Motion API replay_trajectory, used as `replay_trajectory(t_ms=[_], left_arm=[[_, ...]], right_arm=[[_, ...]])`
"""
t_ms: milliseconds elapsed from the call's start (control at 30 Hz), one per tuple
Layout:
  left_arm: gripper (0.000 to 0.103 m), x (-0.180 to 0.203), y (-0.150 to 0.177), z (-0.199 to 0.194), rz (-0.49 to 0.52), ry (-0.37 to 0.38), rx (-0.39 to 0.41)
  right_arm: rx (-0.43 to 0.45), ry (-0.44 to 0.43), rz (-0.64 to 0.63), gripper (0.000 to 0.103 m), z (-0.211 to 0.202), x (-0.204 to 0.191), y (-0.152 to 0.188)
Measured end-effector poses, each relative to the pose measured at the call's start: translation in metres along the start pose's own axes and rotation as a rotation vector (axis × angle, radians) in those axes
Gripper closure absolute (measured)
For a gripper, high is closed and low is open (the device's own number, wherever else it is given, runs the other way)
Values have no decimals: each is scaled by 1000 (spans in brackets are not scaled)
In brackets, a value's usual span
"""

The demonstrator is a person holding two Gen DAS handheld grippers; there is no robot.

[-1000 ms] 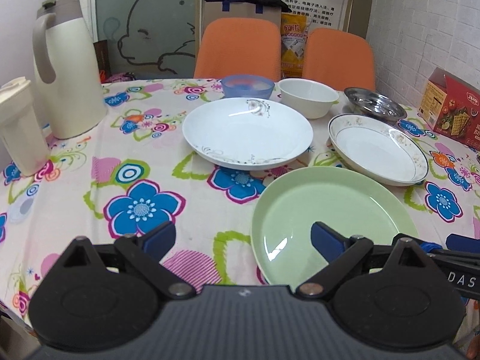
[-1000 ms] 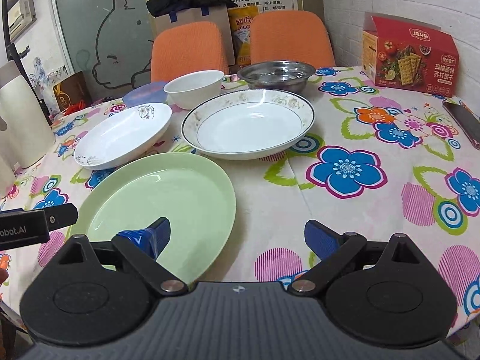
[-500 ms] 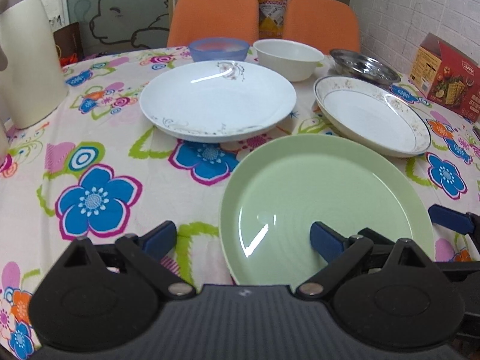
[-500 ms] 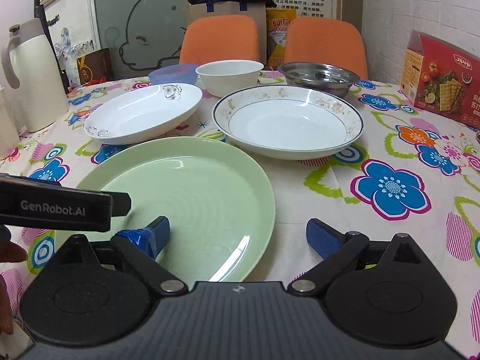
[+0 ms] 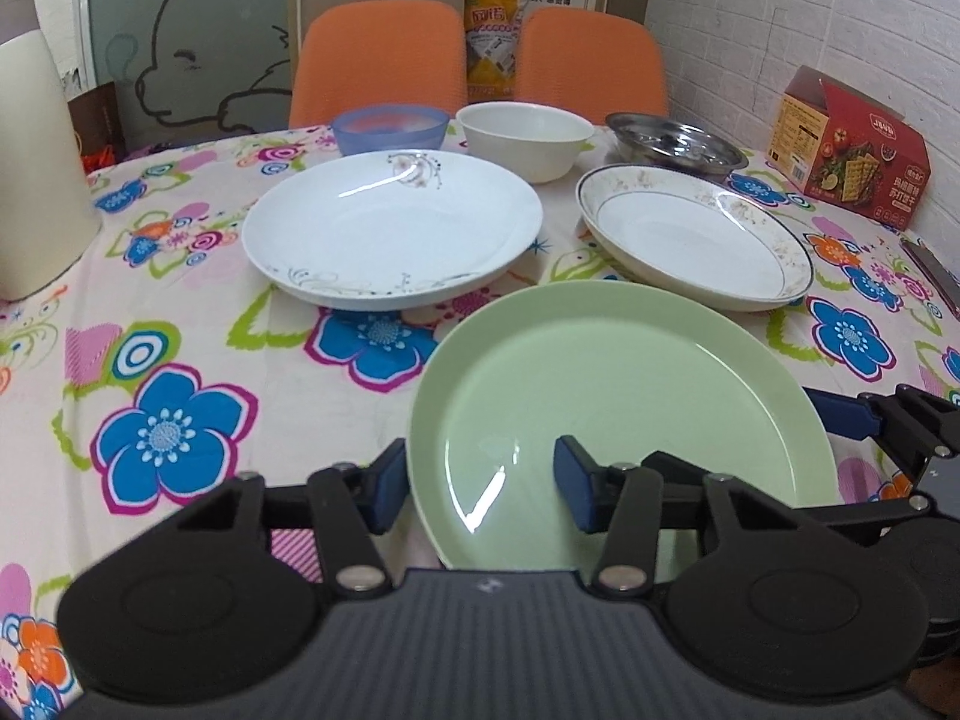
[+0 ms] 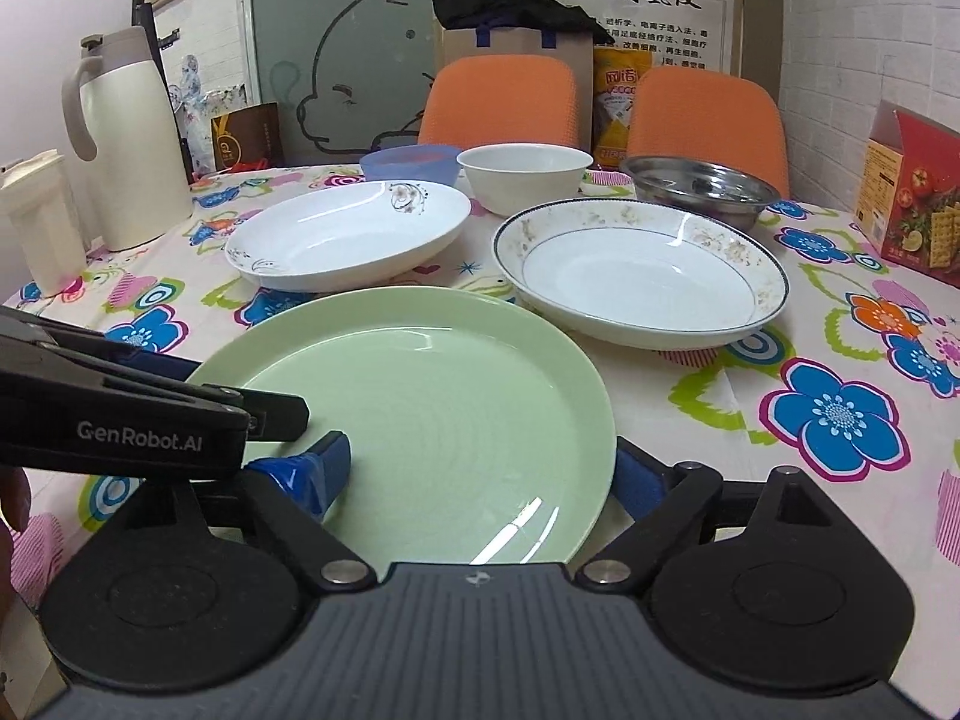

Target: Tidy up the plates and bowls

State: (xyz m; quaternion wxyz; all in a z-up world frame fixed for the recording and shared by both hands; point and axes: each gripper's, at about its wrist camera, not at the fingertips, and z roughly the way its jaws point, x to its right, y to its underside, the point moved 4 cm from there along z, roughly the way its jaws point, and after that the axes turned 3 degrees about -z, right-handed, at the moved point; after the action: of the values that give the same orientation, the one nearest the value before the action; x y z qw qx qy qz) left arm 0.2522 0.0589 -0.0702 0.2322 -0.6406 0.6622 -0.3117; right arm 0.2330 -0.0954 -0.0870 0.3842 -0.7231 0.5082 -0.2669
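Both grippers' jaws have just been closing. The left gripper straddles the green plate's near-left rim, the right gripper its near-right rim. Whether the pads already press on it I cannot tell.

The near rim of the green plate is hidden behind the left gripper body; in the right wrist view the right gripper covers it likewise. At left, the thermos is cut by the picture's edge. At far right, the cracker box is cropped. The wall poster carries small print too fine to read. The blue bowl is partly hidden behind the white plate.
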Motion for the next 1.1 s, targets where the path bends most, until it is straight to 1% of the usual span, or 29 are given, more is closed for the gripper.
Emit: replay_trajectory(t_ms=[33, 67, 133, 200, 333, 433, 533, 667, 800, 933, 1000, 1033, 1100], left_arm=[[63, 0, -1, -1, -9, -6, -6], [66, -2, -2, -1, -18, -14, -13], [66, -8, -3, -6, -37, -20, -11], [66, -18, -4, -15, -63, -19, -8], [66, -45, 1, -35, -87, -83, 7], [66, -71, 6, -48, -97, -144, 23], [66, -90, 13, -53, -101, -170, 22], [66, -101, 18, -47, -127, -155, 1], [66, -95, 17, -34, -128, -121, -11], [66, -91, 19, -28, -124, -129, 2], [66, -94, 19, -28, -129, -124, 7], [60, -95, 19, -28, -128, -125, 10], [42, -95, 18, -28, -113, -125, 7]], right_arm=[[1, 0, 4, 30, -1, 1, 0], [-3, -1, 8, 32, -2, 2, -1], [-12, -17, 32, 34, -5, 2, -3], [4, -36, 54, 34, -13, -2, -6], [28, -52, -4, 34, -17, -34, -12], [40, -109, -27, 34, -13, -59, -17], [31, -156, -53, 34, -6, -81, -19], [8, -175, -71, 34, -1, -96, -18], [-12, -143, -78, 33, 3, -93, -16], [-42, -112, -72, 32, 9, -87, -13], [-31, -113, -75, 31, 9, -88, -11], [-29, -118, -71, 30, 10, -89, -11], [-26, -133, -76, 30, 10, -91, -10]])
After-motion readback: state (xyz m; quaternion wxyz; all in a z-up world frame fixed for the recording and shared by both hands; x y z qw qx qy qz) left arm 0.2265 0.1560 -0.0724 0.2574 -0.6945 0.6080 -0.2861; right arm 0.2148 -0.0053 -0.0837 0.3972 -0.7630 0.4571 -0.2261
